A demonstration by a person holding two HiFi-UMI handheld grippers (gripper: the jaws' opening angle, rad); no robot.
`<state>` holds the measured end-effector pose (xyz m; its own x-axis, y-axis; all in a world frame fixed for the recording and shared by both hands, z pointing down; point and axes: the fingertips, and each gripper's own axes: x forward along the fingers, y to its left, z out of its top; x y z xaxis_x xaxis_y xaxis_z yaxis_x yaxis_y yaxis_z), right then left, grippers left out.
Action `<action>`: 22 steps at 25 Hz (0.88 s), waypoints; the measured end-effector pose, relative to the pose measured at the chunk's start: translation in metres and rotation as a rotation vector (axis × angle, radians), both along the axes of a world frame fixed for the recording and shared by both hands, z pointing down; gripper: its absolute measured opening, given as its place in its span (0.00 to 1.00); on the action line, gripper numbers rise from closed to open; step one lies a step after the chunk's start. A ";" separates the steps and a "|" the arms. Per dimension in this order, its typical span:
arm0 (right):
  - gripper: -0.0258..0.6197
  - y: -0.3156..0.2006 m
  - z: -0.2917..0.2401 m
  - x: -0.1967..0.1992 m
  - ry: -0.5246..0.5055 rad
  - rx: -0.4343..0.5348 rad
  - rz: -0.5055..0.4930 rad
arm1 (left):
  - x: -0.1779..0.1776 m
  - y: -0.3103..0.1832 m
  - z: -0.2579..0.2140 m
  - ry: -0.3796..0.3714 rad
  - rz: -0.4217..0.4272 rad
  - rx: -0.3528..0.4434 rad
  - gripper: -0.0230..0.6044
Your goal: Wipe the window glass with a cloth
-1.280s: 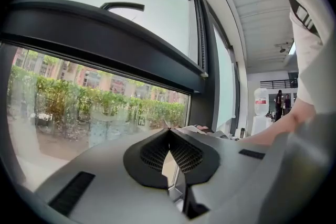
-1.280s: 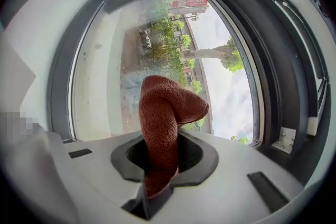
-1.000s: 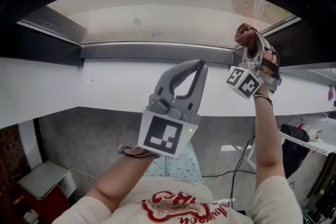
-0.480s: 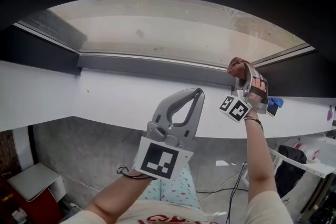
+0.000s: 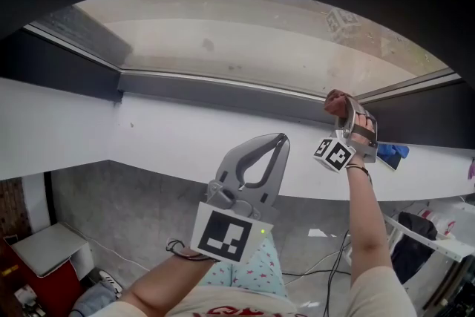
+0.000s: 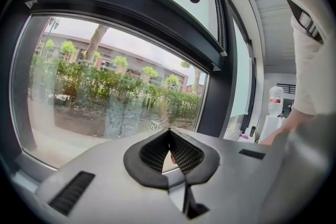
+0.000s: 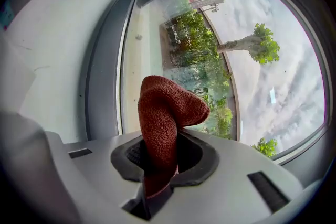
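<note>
Rust-red cloth (image 7: pixel 168 107) | clamped in right gripper (image 7: pixel 160 139) jaws | left gripper (image 6: pixel 169 135) jaws together

Coarse, knitted rust-red cloth (image 7: pixel 163 123) and smooth, faintly spotted window glass (image 7: pixel 236 60); the frame (image 6: pixel 126 5) looks like matt dark metal; left gripper (image 6: pixel 169 150) matt grey plastic.

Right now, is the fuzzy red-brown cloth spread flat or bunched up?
Bunched up: the red-brown woven cloth sticks up in a folded lump, pinched by the right gripper.
</note>
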<state>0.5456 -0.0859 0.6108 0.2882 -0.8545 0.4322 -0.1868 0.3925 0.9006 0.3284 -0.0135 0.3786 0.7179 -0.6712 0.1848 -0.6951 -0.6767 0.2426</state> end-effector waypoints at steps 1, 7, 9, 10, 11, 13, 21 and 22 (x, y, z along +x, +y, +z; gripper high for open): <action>0.17 0.000 0.006 0.000 0.003 -0.010 -0.003 | -0.002 -0.001 0.001 0.000 -0.005 -0.005 0.07; 0.17 0.004 0.071 0.009 0.031 -0.211 0.036 | -0.010 -0.009 -0.002 0.008 -0.033 -0.013 0.07; 0.17 0.003 0.083 0.010 0.018 -0.256 0.052 | -0.012 -0.009 -0.003 0.007 -0.039 -0.018 0.07; 0.17 0.002 0.084 0.008 0.009 -0.267 0.053 | -0.014 -0.009 -0.003 0.007 -0.044 -0.022 0.07; 0.17 0.000 0.083 0.005 0.001 -0.266 0.047 | -0.016 -0.009 -0.003 0.007 -0.051 -0.025 0.07; 0.17 0.001 0.087 0.004 -0.001 -0.284 0.045 | -0.019 -0.008 -0.003 0.010 -0.059 -0.027 0.07; 0.17 0.005 0.110 0.009 0.097 -0.472 0.023 | -0.009 0.007 -0.007 0.009 -0.033 -0.012 0.07; 0.17 0.005 0.113 0.012 0.113 -0.494 0.022 | -0.008 0.011 -0.004 -0.006 -0.020 -0.017 0.07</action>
<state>0.5574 -0.0806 0.7234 0.3722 -0.5491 0.7483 -0.1124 0.7736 0.6236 0.3206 -0.0023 0.3742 0.7032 -0.6823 0.2000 -0.7099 -0.6585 0.2497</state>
